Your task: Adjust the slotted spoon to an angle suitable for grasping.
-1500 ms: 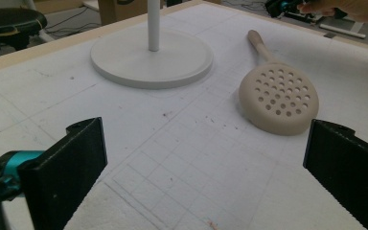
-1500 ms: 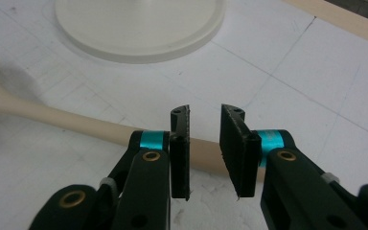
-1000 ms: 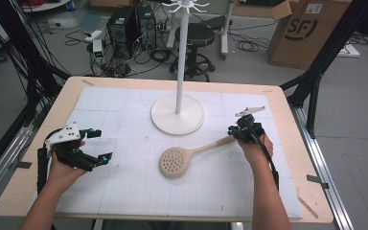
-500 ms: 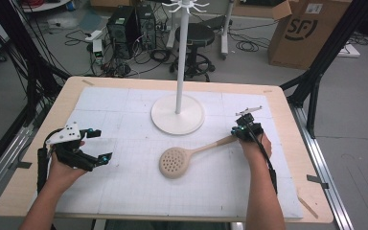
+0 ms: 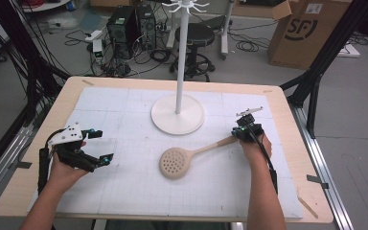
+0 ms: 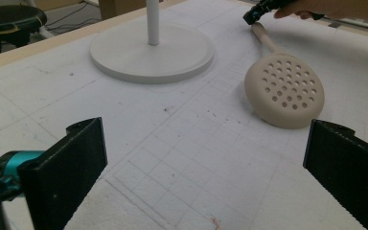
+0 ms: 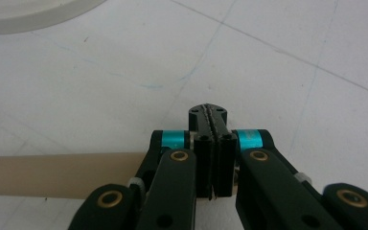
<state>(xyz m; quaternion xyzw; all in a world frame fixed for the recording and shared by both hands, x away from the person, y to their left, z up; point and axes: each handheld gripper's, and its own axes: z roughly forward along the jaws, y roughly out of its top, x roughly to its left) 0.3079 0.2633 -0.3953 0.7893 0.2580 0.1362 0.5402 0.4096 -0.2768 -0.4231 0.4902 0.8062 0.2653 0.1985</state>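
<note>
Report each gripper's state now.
Left gripper: open, empty.
Right gripper: closed at the handle end of the beige perforated skimmer spoon; a grip cannot be told.

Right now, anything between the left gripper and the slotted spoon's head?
Nothing: only bare gridded mat between the open left gripper and the slotted spoon, as the left gripper view shows.

In the right gripper view the wooden handle (image 7: 60,175) of the slotted spoon (image 5: 175,163) passes under the closed right hand-held gripper (image 7: 212,115), so whether the jaws actually pinch it cannot be told, and its far end is cut off by the left edge. The top of the white stand (image 5: 178,115) is cut off in the high view.
</note>
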